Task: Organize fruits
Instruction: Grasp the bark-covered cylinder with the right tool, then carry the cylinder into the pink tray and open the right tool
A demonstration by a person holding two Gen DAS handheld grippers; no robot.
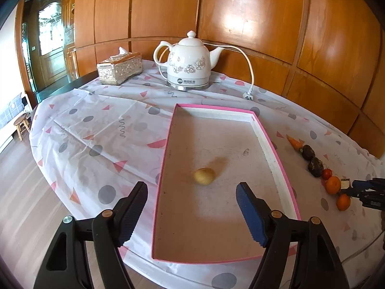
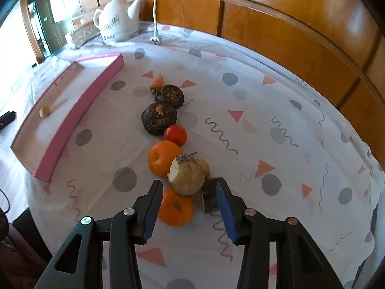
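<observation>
Right gripper (image 2: 189,204) spread over near orange (image 2: 176,208) in the fruit row on the counter; drop lower, centre, avoid the pale root (image 2: 187,177). Left gripper (image 1: 192,207) spread, empty, over tray (image 1: 286,175) holding one small yellow fruit (image 1: 204,175).

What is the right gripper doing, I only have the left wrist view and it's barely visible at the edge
Observer: The right gripper is open, low over the fruit row, with the near orange between its fingers.
Operator: Anything beside that orange?
Observer: A pale, rough round piece with a broken white patch lies just beyond it, against a second orange.
Operator: And what are the dark lumps?
Observer: Two dark brown rounds with crusty, hollowed tops; I cannot tell what they are.
</observation>
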